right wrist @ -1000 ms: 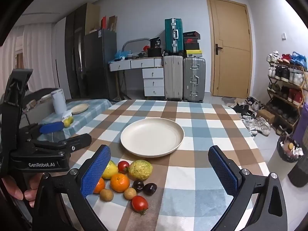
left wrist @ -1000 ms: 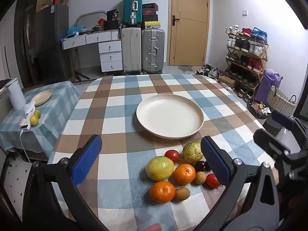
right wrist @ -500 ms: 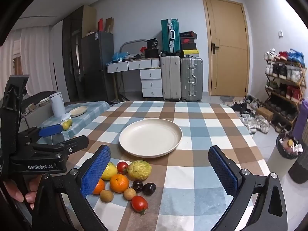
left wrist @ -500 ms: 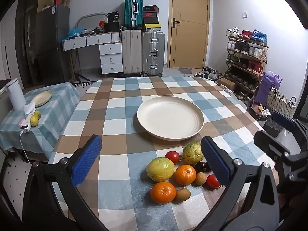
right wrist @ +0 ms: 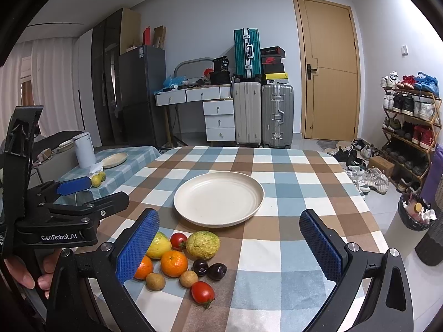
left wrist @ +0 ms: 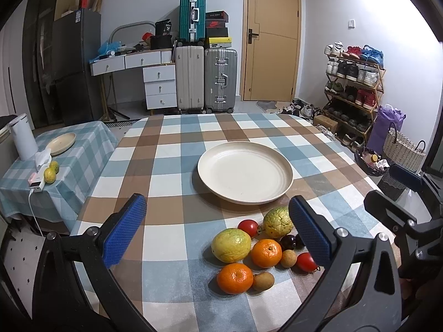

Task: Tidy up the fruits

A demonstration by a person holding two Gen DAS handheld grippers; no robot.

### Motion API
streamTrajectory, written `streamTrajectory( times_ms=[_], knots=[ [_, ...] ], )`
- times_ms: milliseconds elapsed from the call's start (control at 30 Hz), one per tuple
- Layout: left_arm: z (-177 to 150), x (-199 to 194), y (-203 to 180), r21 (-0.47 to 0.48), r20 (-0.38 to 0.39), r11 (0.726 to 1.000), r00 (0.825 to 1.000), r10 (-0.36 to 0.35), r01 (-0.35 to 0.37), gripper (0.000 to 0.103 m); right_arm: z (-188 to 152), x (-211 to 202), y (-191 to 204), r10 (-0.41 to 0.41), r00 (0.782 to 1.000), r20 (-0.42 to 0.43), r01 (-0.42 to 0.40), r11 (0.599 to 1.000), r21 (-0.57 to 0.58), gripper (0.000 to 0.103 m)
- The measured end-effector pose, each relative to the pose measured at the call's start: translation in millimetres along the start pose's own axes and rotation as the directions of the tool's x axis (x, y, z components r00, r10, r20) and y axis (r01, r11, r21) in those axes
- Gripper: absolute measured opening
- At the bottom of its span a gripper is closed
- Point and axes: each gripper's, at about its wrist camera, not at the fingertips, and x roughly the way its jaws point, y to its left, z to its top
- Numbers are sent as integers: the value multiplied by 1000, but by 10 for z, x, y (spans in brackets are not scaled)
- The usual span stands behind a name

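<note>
Your left gripper (left wrist: 217, 229) open wide, holds nothing; fruit pile (left wrist: 257, 249) below between fingers. Your right gripper (right wrist: 229, 244) open also; plate (right wrist: 218, 195) ahead, bare.

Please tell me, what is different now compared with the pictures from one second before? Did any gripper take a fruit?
Almost nothing changed. No fruit was taken: the left gripper and right gripper are both open and empty, as before. Only the right wrist view shifted slightly, so that camera moved a little. The fruits, such as the near orange and the tomato, lie unmoved before the empty plate.
</note>
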Motion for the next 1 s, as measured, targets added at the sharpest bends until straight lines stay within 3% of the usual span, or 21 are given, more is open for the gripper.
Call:
streamTrajectory(
  times_ms=[1000],
  knots=[
    [-48, -9, -25, 2, 5, 1000, 1000, 5, -5, 103, -49, 29, -6, 1, 1000, -7, -1, 1000, 5, 103]
  ],
)
